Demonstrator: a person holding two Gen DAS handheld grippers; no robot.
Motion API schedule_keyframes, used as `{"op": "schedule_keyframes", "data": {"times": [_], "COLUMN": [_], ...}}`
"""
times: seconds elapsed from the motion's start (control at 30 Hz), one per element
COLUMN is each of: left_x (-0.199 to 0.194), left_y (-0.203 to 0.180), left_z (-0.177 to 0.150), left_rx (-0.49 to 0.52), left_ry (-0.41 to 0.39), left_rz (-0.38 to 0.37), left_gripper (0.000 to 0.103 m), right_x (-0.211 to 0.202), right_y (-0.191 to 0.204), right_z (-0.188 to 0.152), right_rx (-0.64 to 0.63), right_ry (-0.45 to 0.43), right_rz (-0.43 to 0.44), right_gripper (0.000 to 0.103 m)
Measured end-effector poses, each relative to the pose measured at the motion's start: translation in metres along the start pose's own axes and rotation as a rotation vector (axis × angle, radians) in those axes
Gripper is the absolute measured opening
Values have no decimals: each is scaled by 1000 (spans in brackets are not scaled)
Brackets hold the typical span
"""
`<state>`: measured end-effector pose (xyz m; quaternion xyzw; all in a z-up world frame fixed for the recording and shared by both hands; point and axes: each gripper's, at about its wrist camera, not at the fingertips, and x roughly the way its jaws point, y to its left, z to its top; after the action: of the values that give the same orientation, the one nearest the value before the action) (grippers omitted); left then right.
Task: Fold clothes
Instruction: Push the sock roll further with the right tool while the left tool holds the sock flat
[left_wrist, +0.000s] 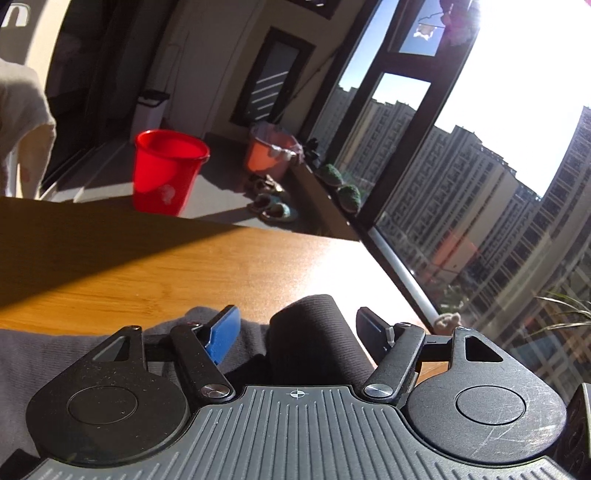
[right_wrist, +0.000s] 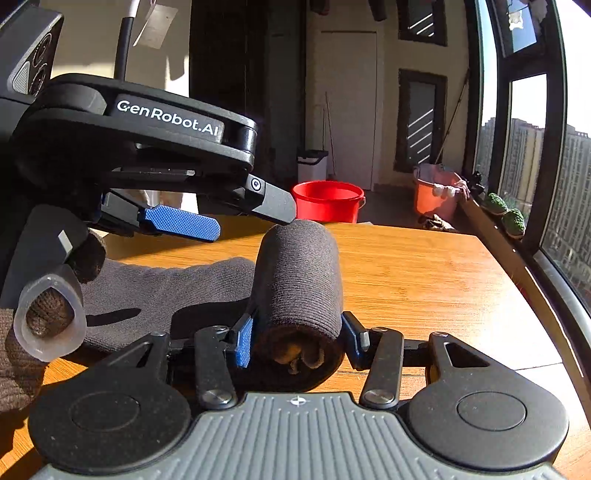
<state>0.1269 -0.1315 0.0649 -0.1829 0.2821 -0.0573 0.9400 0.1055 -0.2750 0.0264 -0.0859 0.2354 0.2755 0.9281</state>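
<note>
Blue pads of the right gripper were clamped on the near end of a dark knit roll, which lay on the table with its unrolled tail spread flat to the roll's left. Above that tail hung the left gripper, its jaws apart and gripping nothing.

By my judgement the cloth was light, soft and springy, with ribbing that gives the pads some bite. The roll would likely loosen if let go, so it is best taken across its full thickness near an end, not by one outer layer.

From the left wrist view, the left gripper stood spread wide with the roll between its pads, apparently untouched; whether it hovered or rested could not be told there. Only the right wrist view showed the clamp, the roll's coiled end and a gloved fingertip. Beyond the roll stood a red bucket.
</note>
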Motion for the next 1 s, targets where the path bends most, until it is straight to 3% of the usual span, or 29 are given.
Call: {"op": "schedule_keyframes", "data": {"times": [0.13,0.47,0.5,0.53,0.67,0.73,0.87,1.0], "left_x": [12,18,18,18,12,6,0,12], "left_y": [-1,32,34,36,39,36,23,1], "left_z": [-10,-19,-19,-19,-17,-15,-10,-10], "left_rx": [46,-59,-70,-80,-118,-108,-87,-41], "left_ry": [43,53,53,51,47,40,30,42], "left_rz": [63,45,42,39,15,8,-14,-29], "left_gripper": [78,86,87,87,87,85,87,92], "right_x": [-1,5,7,11,7,-1,-12,-8], "right_y": [23,-21,-25,-29,-42,-44,-20,12], "right_z": [-1,-5,-6,-7,-2,-1,1,-6], "right_rx": [-134,193,218,238,257,207,-110,-375], "right_ry": [-29,-17,-16,-7,27,26,3,-18], "right_rz": [-31,182,194,208,217,188,-30,-99], "right_gripper": [50,76,75,55,41,41,41,41]}}
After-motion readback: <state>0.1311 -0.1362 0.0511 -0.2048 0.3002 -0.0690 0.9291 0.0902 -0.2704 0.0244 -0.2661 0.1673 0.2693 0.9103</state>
